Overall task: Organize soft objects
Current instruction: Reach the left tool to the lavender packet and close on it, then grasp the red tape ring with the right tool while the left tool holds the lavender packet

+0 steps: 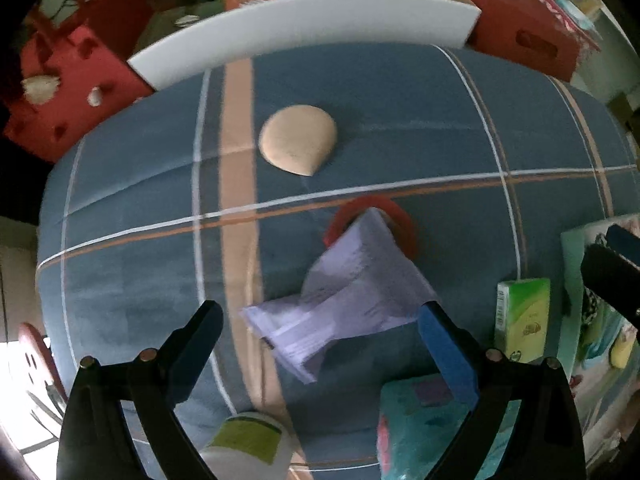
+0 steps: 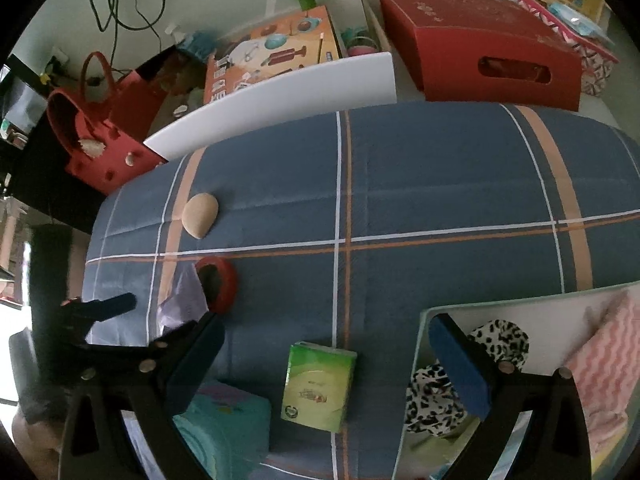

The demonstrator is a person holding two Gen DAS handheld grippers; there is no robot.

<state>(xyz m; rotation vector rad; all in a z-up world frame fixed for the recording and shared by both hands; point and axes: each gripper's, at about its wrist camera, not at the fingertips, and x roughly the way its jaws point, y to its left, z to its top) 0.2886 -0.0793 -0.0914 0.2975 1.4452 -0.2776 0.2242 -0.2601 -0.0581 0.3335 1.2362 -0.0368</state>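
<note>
On the blue plaid cloth (image 1: 400, 92) lie a lilac plastic packet (image 1: 344, 292), a red ring (image 1: 404, 220) behind it, a tan teardrop sponge (image 1: 298, 138), a green tissue pack (image 1: 522, 318) and a teal folded towel (image 1: 424, 424). My left gripper (image 1: 320, 328) is open, its fingers on either side of the lilac packet's near end. My right gripper (image 2: 324, 340) is open and empty above the green tissue pack (image 2: 318, 386). A pale tray (image 2: 520, 304) at the right holds a leopard-print cloth (image 2: 500, 340) and a pink striped cloth (image 2: 600, 360). The left gripper also shows in the right wrist view (image 2: 116, 304).
A white foam board (image 1: 304, 20) stands along the cloth's far edge. Red boxes (image 2: 488, 48) and a red perforated bag (image 2: 108, 136) lie behind it, with a printed orange box (image 2: 272, 52). A white and green container (image 1: 248, 444) sits at the near edge.
</note>
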